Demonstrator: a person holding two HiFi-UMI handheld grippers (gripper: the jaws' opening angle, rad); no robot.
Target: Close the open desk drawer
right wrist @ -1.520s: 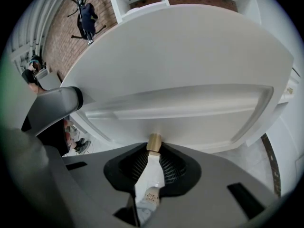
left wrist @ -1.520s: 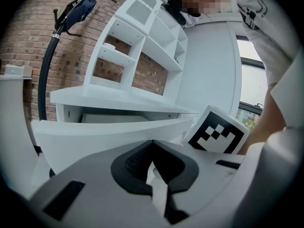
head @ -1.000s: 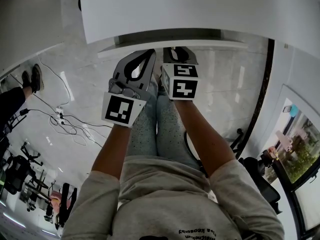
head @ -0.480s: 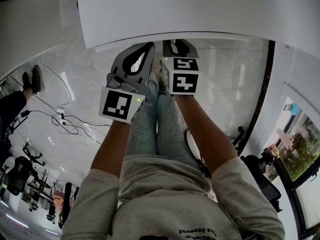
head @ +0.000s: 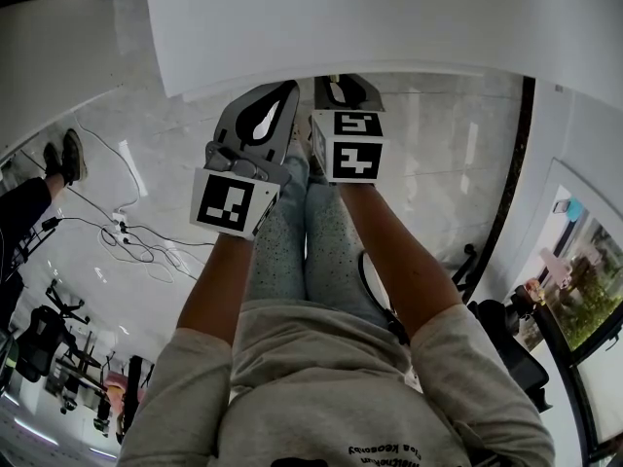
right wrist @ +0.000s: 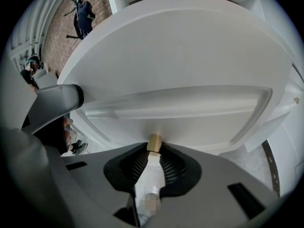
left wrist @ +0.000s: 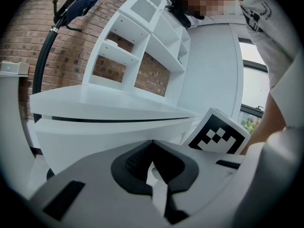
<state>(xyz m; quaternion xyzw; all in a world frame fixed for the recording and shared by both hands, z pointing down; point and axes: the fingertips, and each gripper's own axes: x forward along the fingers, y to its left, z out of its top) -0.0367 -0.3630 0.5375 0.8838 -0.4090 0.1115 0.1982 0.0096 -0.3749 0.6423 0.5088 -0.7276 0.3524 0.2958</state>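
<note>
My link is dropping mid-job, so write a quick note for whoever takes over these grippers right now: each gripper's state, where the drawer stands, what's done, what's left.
Right gripper: tongs shut on the small round brass knob of the white drawer front.
Left gripper: tongs shut and empty, beside the right one, facing the drawer under the white desk top.
Done: the drawer looks almost in; only a thin dark seam shows under the top.
Left: press it flush if needed, then release the knob.
</note>
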